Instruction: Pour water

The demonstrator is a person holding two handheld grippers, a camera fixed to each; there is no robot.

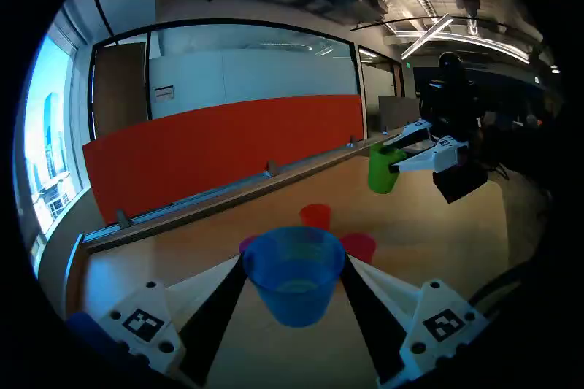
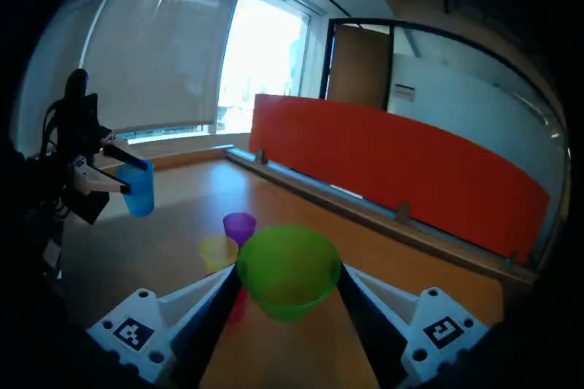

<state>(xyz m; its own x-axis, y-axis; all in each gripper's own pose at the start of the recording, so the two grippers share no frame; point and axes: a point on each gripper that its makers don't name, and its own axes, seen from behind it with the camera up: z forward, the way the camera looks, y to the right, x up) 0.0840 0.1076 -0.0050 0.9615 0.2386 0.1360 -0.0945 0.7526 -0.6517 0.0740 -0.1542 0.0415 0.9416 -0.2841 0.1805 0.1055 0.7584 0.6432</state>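
Gripping a blue cup (image 1: pixel 296 283) between the left fingers (image 1: pixel 212 309), one finger pressed on each side of the wall just under the rim. Upright, lifted clear of the table (image 1: pixel 438 243). Gripping a green cup (image 2: pixel 290 272) the same way between the right fingers (image 2: pixel 379 298), also upright and off the table. Both held in the air on the near side of the orange screen (image 1: pixel 219 148), well apart from each other.

Judged light, thin, see-through plastic: springy walls, likely to go oval under a hard pinch. Smooth and tapered too, so apt to slide down out of a loose one. Best taken as here, high on the wall across the width, with the lip left free on the pouring side. Possibly a little water low in the blue cup, going by a pale patch there; cannot tell for the green. With water in, expect the weight to shift toward the lip on tilting.

Two cups in hand, one per pair of fingers. Three more standing loose on the table in front of the orange screen:
- Left gripper view: an orange-red cup (image 1: pixel 315 215), a pink cup (image 1: pixel 359 247) and a purple one, the last two half hidden behind the blue cup.
- Right gripper view: a purple cup (image 2: pixel 239 227), a yellow cup (image 2: pixel 218 252) and a reddish one behind a finger.

Probably the same three, so five cups in all, though not certain.
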